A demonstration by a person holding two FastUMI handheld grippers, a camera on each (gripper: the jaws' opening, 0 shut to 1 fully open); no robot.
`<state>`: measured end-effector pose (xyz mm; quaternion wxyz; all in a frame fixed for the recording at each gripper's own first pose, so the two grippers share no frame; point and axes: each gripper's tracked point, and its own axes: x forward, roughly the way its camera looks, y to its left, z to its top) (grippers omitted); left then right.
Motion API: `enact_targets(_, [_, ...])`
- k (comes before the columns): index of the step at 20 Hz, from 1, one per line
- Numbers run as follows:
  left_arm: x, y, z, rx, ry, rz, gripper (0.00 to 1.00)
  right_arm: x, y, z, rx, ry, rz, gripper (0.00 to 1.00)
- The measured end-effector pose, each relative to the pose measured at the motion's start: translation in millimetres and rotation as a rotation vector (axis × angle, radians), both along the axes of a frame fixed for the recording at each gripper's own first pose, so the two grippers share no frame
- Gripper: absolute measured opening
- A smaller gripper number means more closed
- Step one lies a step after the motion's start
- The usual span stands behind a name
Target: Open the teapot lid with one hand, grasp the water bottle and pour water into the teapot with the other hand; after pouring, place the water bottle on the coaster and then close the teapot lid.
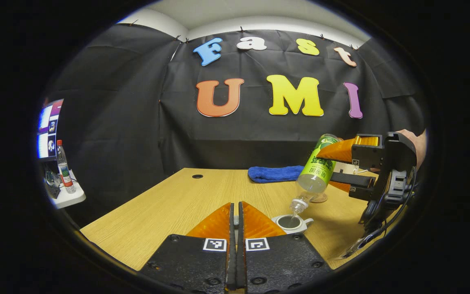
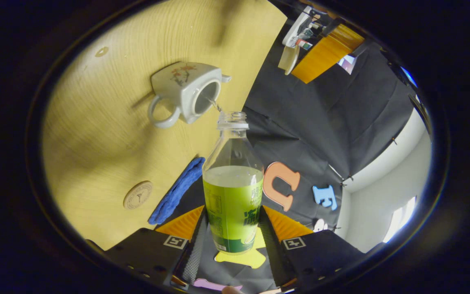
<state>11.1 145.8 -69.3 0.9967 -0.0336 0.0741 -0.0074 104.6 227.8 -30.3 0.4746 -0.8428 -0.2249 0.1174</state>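
1. Wooden table (image 1: pixel 178 200), left gripper view: the left claw (image 1: pixel 236 218) is clenched, I cannot tell on what. Lower right, the teapot (image 1: pixel 290 223) stands open under the tilted water bottle (image 1: pixel 315 171).
2. Right gripper view: the right claw (image 2: pixel 231 228) grasps the water bottle; a thin stream enters the teapot at upper centre. More tilt could spill over the rim. The coaster (image 2: pixel 138 194) waits lower left.

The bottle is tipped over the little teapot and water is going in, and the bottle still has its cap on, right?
Not quite. The bottle has no cap: the right gripper view shows its neck open, with a thin stream of water running into the teapot. The rest is right: the right gripper holds the bottle tipped over the open teapot.
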Motion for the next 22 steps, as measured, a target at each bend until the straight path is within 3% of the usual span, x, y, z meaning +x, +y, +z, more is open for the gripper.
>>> enact_targets(11, [-2, 8, -1, 0.004, 0.0, 0.013, 0.03, 4, 2, 0, 0.032, 0.01, 0.03, 0.69])
enact_targets(17, [-4, 21, 1, 0.005, -0.001, 0.05, 0.03, 9, -4, -23, 0.263, 0.2, 0.009, 0.69])
enact_targets(22, [-4, 11, 6, 0.009, -0.01, 0.036, 0.03, 9, -16, -14, 0.597, 0.446, -0.028, 0.7])
